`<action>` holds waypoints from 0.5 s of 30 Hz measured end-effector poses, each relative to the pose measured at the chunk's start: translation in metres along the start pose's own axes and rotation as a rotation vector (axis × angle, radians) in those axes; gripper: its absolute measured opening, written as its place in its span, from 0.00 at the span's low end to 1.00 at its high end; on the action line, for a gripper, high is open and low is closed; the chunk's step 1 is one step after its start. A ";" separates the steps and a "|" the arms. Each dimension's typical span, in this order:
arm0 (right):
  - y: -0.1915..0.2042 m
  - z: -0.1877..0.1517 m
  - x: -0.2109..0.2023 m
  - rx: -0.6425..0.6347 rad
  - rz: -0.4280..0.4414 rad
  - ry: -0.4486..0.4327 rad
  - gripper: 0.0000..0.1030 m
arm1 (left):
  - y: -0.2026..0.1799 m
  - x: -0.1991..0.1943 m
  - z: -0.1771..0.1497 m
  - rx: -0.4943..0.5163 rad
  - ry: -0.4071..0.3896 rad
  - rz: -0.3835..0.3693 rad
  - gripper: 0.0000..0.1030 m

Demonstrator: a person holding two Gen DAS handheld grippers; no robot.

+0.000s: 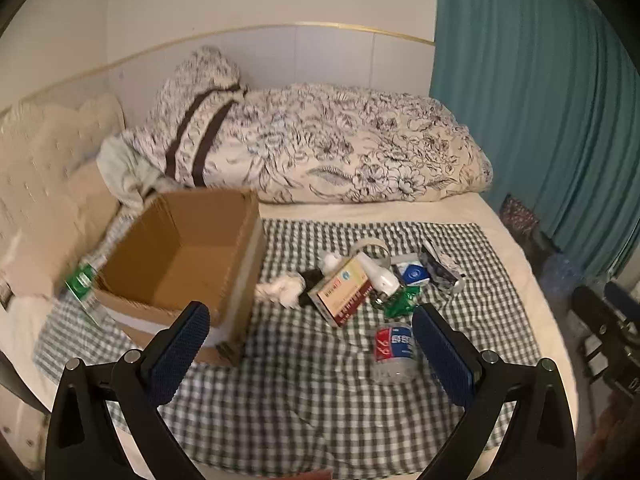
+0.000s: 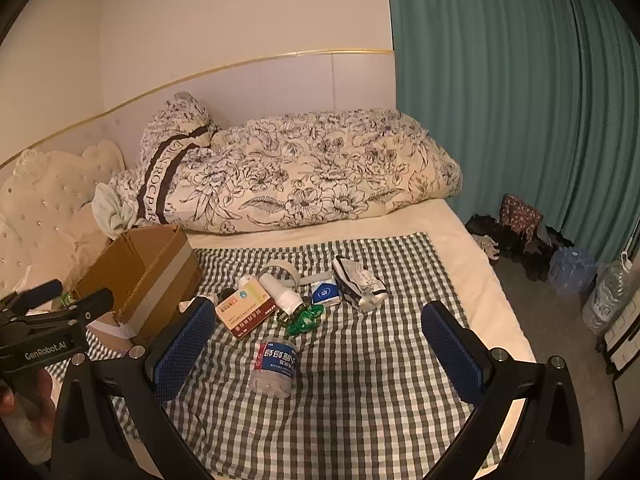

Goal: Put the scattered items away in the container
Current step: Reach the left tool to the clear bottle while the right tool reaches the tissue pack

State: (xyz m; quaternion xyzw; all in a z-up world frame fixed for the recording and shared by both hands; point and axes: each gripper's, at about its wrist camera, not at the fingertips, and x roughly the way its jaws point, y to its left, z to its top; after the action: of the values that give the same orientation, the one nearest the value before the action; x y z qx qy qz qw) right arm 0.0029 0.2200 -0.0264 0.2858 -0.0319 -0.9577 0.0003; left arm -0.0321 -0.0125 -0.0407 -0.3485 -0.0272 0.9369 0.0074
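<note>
Cardboard is forming the open box (image 1: 180, 256), which is sitting at the left of the left wrist view on a checked cloth (image 1: 320, 392) spread over the bed (image 2: 472, 280). Scattered items are lying right of centre: a red-and-cream medicine carton (image 1: 342, 292), a white bottle (image 1: 380, 276), a tape roll (image 1: 372, 248), a green wrapper (image 1: 400, 300), a blue-and-white packet (image 1: 414, 274) and a clear bottle with a red-and-blue label (image 2: 274, 366), well apart from the box. Both the left gripper (image 1: 310, 350) and the right gripper (image 2: 320, 354) are hovering low in their frames, blue-padded fingers (image 2: 184, 344) spread wide, holding nothing.
</note>
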 end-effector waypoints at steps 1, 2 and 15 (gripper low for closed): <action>-0.001 -0.001 0.004 0.001 0.002 0.005 1.00 | 0.002 0.005 0.000 -0.011 0.007 0.003 1.00; -0.001 -0.002 0.008 0.001 0.003 0.009 1.00 | 0.002 0.010 -0.001 -0.013 0.012 0.007 1.00; -0.020 -0.021 0.073 -0.016 -0.011 0.093 1.00 | -0.016 0.082 -0.022 0.058 0.140 0.000 1.00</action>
State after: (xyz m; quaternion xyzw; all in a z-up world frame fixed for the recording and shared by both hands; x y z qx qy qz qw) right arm -0.0462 0.2369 -0.0851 0.3304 -0.0229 -0.9436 -0.0011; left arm -0.0796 0.0070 -0.1095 -0.4130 0.0006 0.9105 0.0196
